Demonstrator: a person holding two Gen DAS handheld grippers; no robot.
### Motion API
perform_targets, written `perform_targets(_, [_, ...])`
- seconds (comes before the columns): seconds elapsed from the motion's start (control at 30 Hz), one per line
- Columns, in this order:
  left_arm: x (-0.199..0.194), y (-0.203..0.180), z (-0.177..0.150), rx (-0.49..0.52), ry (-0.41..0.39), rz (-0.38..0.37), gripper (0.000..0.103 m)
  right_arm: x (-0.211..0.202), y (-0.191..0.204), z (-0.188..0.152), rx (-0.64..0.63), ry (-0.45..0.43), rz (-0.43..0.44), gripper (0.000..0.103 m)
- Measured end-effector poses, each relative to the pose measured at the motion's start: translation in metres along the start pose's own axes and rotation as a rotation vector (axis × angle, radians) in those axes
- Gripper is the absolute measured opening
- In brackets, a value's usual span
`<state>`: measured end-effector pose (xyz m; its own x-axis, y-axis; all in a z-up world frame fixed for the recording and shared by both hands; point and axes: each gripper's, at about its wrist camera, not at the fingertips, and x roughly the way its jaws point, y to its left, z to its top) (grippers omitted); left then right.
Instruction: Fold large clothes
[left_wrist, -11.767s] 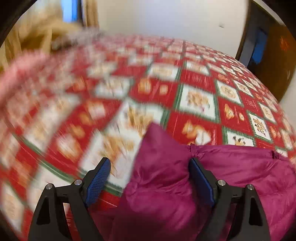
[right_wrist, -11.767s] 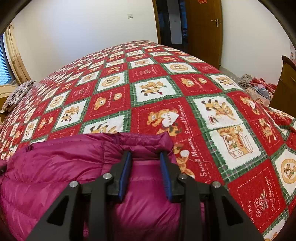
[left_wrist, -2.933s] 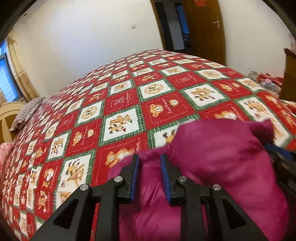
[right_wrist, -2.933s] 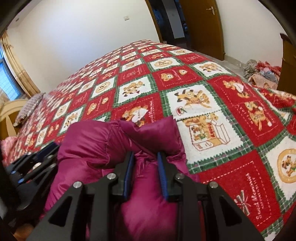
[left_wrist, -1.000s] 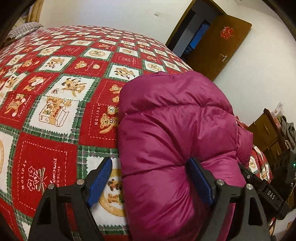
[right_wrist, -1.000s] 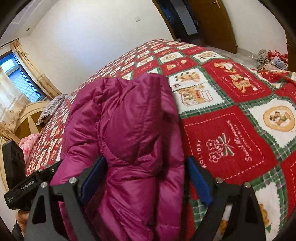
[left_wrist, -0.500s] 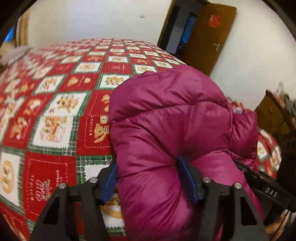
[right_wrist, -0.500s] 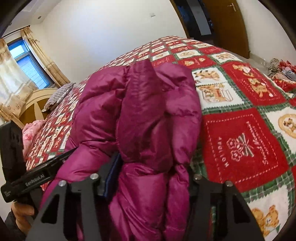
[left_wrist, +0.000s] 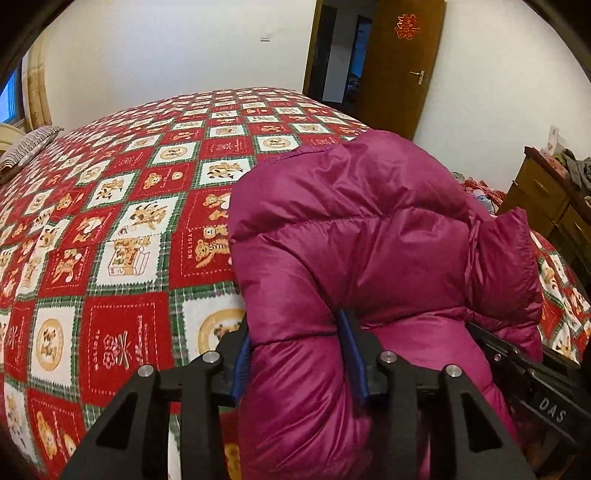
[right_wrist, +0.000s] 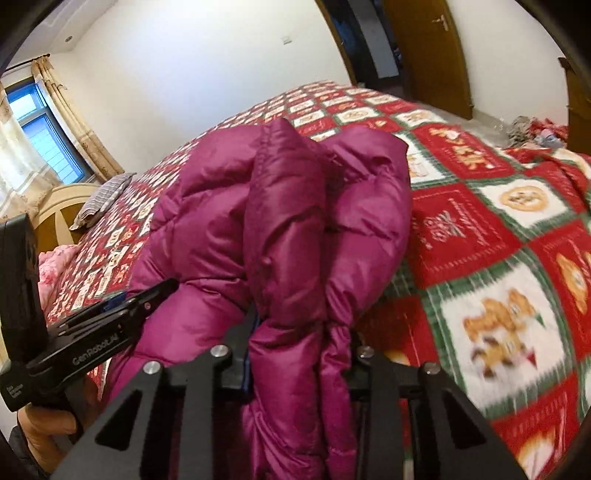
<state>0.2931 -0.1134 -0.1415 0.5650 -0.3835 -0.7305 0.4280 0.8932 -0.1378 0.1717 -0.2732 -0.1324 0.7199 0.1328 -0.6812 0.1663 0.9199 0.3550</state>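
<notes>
A magenta puffer jacket (left_wrist: 362, 240) lies folded into a thick bundle on the red bear-print bedspread (left_wrist: 122, 229). My left gripper (left_wrist: 299, 354) is shut on the near end of the bundle, blue pads pressed into the padding. In the right wrist view the jacket (right_wrist: 288, 206) fills the middle, and my right gripper (right_wrist: 299, 354) is shut on its bunched layers. The left gripper's black body (right_wrist: 110, 317) shows at the left of that view, the right gripper's body (left_wrist: 532, 376) at the lower right of the left wrist view.
A wooden door (left_wrist: 399, 66) stands open at the far side of the bed. A wooden dresser (left_wrist: 546, 199) is at the right. A striped pillow (left_wrist: 26, 147) and a headboard (right_wrist: 55, 210) are at the left. Clothes lie on the floor (right_wrist: 535, 129).
Both grippers have closed from wide open onto the folded jacket bundle. The bundle sits more bunched and raised between them.
</notes>
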Motion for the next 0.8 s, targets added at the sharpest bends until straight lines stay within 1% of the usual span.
perform_targets(0.2, [-0.014,-0.003,-0.010,-0.003,0.003,-0.031,0.039,-0.017,0.001,-0.008,0.032,-0.010,0.003,0.030])
perform_targets(0.3, [-0.019,-0.004,-0.015,-0.015,0.007,-0.047,0.039,-0.027,0.005,-0.012,0.017,-0.009,-0.009,0.030])
perform_targets(0.47, [-0.026,-0.014,-0.015,-0.025,0.018,-0.082,0.038,-0.048,0.008,-0.010,-0.005,-0.056,-0.007,0.028])
perform_targets(0.57, [-0.032,-0.027,-0.010,-0.027,0.010,-0.113,0.038,-0.067,0.002,-0.002,-0.021,-0.089,-0.013,0.028])
perform_targets(0.67, [-0.037,-0.049,-0.003,-0.006,-0.002,-0.147,0.038,-0.089,-0.005,0.007,-0.044,-0.130,-0.032,0.028])
perform_targets(0.8, [-0.037,-0.092,0.007,0.038,-0.005,-0.194,0.038,-0.115,-0.027,0.016,-0.022,-0.160,-0.051,0.028])
